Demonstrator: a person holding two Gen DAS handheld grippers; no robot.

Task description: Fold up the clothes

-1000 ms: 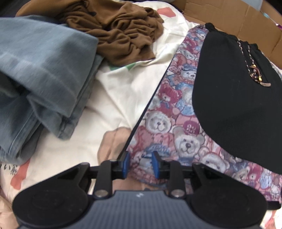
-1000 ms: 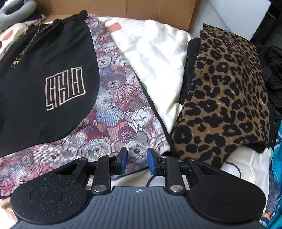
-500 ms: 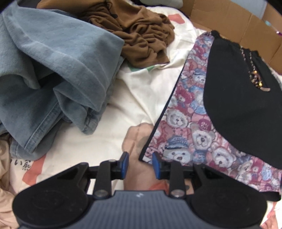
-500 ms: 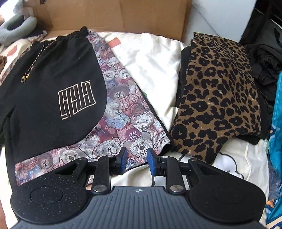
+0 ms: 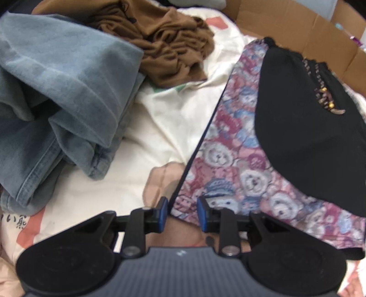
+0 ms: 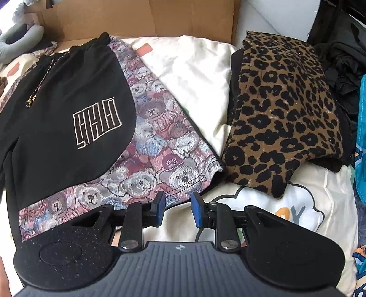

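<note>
A pair of shorts [image 5: 240,164] with black panels and a teddy-bear print lies flat on the cream bedsheet [image 5: 173,123]; it also shows in the right wrist view [image 6: 146,146], with a white logo on the black panel. My left gripper [image 5: 182,213] is open, its blue pads either side of the shorts' lower left hem corner. My right gripper [image 6: 176,209] is open and empty, just below the shorts' lower right hem.
Crumpled blue jeans [image 5: 52,107] and a brown garment [image 5: 164,43] lie left of the shorts. A folded leopard-print garment [image 6: 283,118] lies to their right, over black clothes [image 6: 343,66]. A cardboard box wall [image 6: 146,20] stands behind.
My left gripper pulled back off the shorts, then came forward to the hem corner. My right gripper drew back and rose, so more of the shorts shows. Both stayed open.
</note>
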